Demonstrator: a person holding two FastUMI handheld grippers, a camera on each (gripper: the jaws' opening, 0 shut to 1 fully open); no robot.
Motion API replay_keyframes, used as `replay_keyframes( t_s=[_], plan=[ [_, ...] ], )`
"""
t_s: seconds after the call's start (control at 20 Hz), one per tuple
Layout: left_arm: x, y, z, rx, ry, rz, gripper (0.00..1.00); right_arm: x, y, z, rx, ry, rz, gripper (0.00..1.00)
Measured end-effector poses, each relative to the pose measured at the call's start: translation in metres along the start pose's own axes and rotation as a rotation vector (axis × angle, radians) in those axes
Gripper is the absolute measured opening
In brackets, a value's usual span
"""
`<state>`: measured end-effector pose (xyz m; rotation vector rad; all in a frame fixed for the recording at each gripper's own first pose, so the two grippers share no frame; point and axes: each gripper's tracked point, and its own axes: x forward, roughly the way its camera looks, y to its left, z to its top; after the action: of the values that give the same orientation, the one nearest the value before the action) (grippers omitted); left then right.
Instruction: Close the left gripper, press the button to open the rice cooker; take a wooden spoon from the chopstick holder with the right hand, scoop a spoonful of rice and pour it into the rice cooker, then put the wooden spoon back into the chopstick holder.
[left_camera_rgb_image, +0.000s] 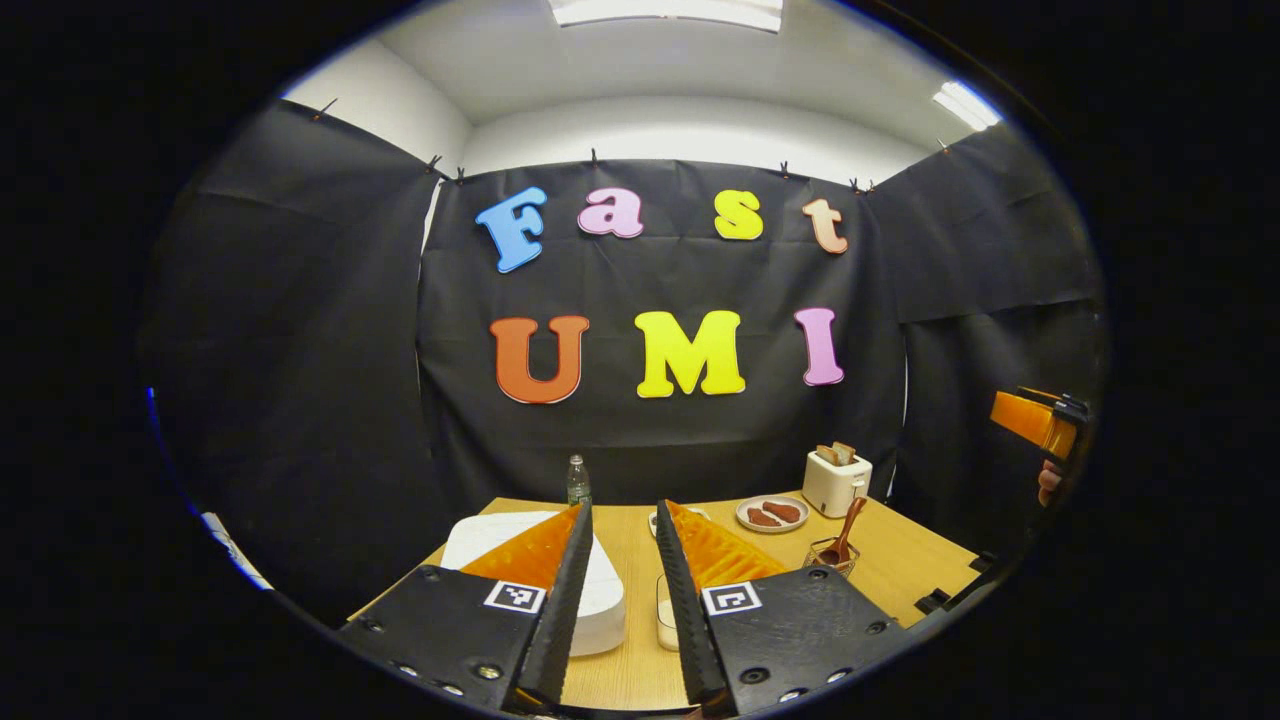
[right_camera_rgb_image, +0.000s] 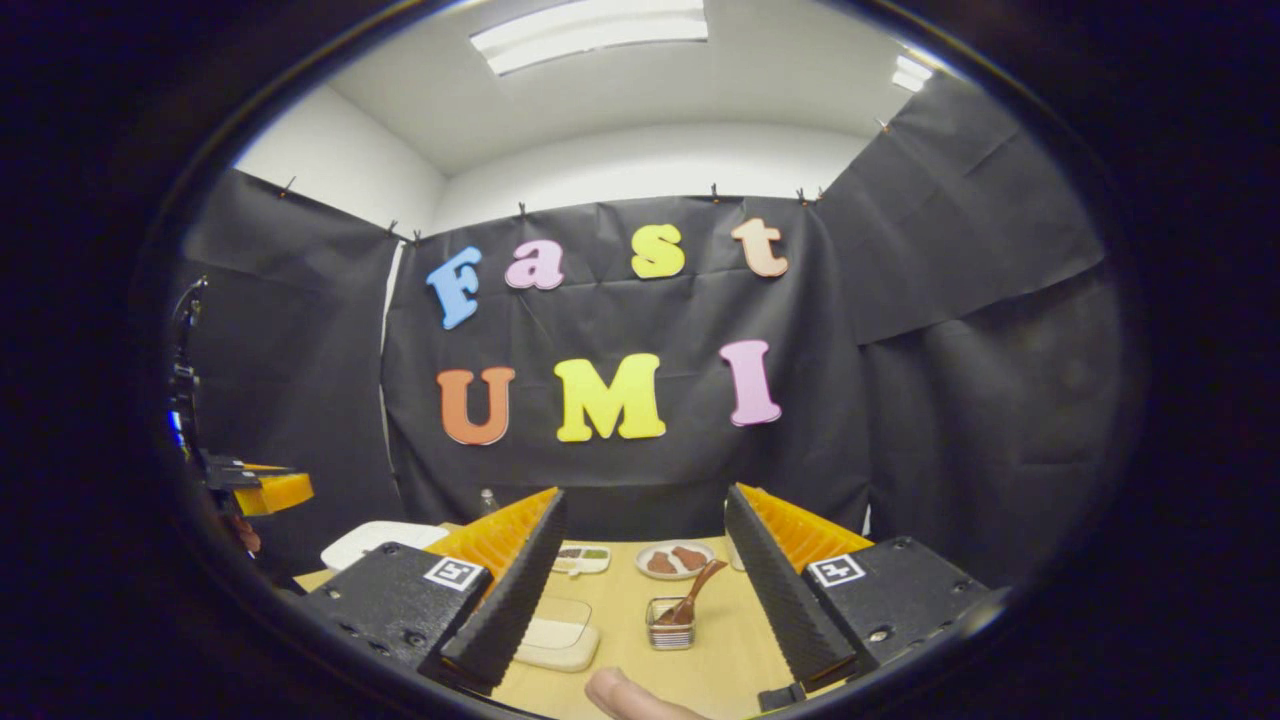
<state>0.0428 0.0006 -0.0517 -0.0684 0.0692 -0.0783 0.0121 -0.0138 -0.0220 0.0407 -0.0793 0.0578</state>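
Rice cooker (left_camera_rgb_image: 530, 580) sits lid-down on the table's (left_camera_rgb_image: 900, 560) left, under the left gripper (left_camera_rgb_image: 620, 530), jaws partly spread, not yet pressed together. Wooden spoon (right_camera_rgb_image: 693, 590) stands in the chopstick holder (right_camera_rgb_image: 668, 625), ahead of the wide-spread right gripper (right_camera_rgb_image: 645, 520).

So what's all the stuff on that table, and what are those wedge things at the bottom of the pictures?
Table: one, light wood, in front of the black cloth wall.
Rice cooker: one, white, lid shut, table's left.
Rice container: one, clear, holding white rice, beside the cooker.
Chopstick holder: one, wire mesh, mid-table.
Wooden spoon: one, brown, leaning in the holder.
Plate: one, pale, holding brown food, table's back.
Toaster: one, white, bread in it, back right.
Bottle: one, clear, behind the cooker.
Small dish: one, pale, contents unclear.
Left gripper: open, above the table.
Right gripper: open, above the table.
Finger: one, at the right gripper view's bottom edge.
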Motion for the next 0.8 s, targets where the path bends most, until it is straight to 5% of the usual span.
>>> replay_keyframes(
  t_s=[0.15, 0.25, 0.4, 0.8],
  plan=[
    [0.008, -0.006, -0.009, 0.014, 0.011, -0.03, 0.43, 0.002, -0.012, 0.0, 0.01, -0.009, -0.014, 1.0],
    [0.014, -0.01, -0.02, -0.005, 0.053, -0.049, 0.0, 0.001, -0.017, 0.0, 0.004, -0.012, -0.031, 0.99],
    [0.019, -0.005, -0.026, 0.006, 0.062, -0.031, 0.06, -0.004, -0.019, -0.004, -0.036, -0.006, -0.051, 1.0],
    [0.029, 0.013, -0.04, 0.008, 0.08, 0.024, 0.0, -0.009, -0.012, -0.008, -0.069, -0.02, -0.034, 1.0]
  ],
)
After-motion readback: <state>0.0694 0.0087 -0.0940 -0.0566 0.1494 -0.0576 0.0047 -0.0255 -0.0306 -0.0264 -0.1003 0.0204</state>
